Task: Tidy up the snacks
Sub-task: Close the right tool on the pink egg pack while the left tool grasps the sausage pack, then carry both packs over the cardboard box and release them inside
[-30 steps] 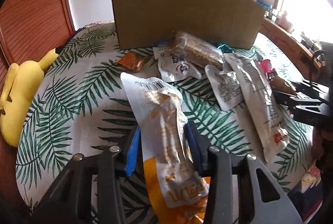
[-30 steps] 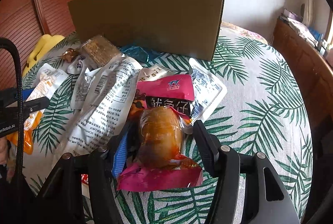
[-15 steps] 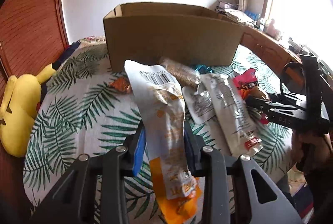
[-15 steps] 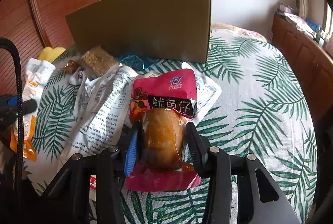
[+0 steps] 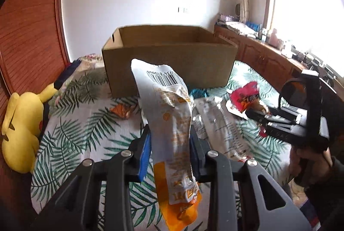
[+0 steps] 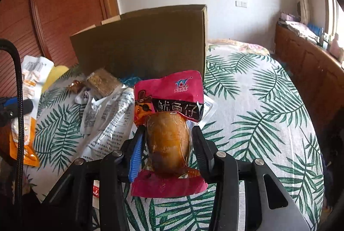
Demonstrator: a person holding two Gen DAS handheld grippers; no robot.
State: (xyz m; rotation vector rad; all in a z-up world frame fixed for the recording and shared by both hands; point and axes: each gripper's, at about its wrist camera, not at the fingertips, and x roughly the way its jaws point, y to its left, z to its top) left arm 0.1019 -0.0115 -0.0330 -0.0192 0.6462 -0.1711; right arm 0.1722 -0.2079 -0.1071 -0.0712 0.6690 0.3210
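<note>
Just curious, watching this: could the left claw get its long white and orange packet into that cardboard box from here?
Probably yes. The left claw grips the white and orange packet lifted off the bed, the cardboard box stands open-topped straight ahead, and nothing tall stands between.

Counted: one box (image 5: 169, 63), one yellow plush (image 5: 20, 123), two grippers, two held packets, one orange-white (image 5: 172, 123), one pink (image 6: 169, 102), and several loose packets (image 6: 111, 121) on the bed.

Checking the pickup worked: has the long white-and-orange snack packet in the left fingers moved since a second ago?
Yes. The long white-and-orange snack packet has lifted off the leaf-print bedspread; its top now overlaps the brown cardboard box.
</note>
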